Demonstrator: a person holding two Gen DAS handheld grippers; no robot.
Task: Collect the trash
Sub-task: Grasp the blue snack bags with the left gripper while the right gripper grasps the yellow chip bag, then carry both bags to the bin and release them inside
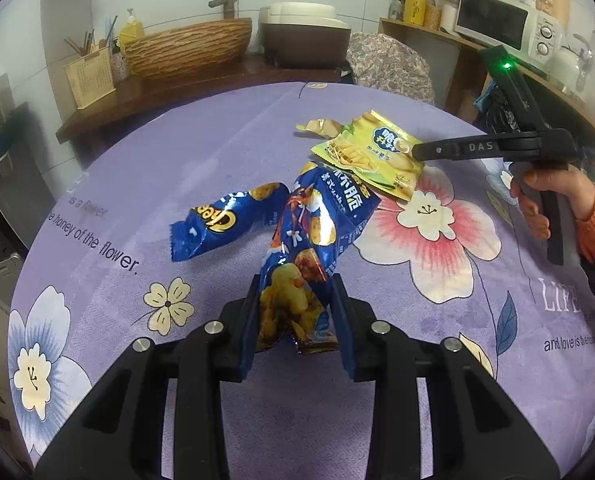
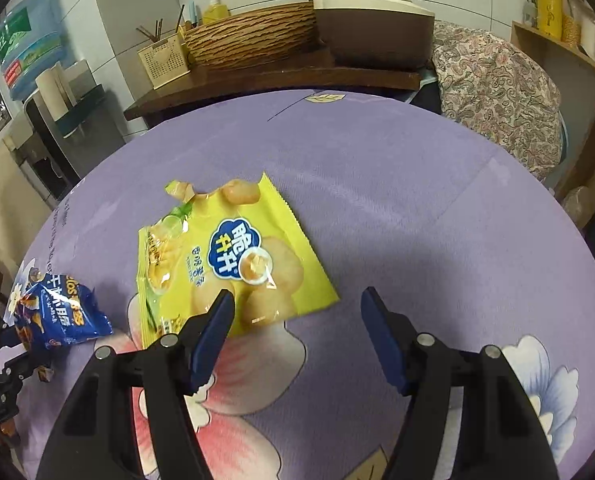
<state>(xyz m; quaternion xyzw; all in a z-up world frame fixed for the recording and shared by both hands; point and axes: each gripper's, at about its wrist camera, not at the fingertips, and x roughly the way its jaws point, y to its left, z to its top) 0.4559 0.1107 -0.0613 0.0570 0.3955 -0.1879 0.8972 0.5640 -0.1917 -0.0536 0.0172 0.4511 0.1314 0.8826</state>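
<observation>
My left gripper (image 1: 295,292) is shut on a crumpled blue snack bag (image 1: 313,232) and holds it above the purple flowered tablecloth (image 1: 177,152). A second blue Cheetos bag (image 1: 225,220) hangs to its left, touching it. A yellow chip bag (image 2: 225,256) lies flat on the cloth. My right gripper (image 2: 295,312) is open just above the yellow bag's near right corner, its left finger over the bag's edge. In the left wrist view the right gripper (image 1: 417,151) reaches over the yellow bag (image 1: 361,152). The held blue bag (image 2: 57,316) shows at the right wrist view's left.
Beyond the table stand a wooden counter (image 1: 157,88) with a woven basket (image 1: 189,48), a rice cooker (image 1: 301,32) and a utensil holder (image 1: 91,76). A cloth-covered object (image 2: 497,92) and a shelf with a microwave (image 1: 501,24) are at the right.
</observation>
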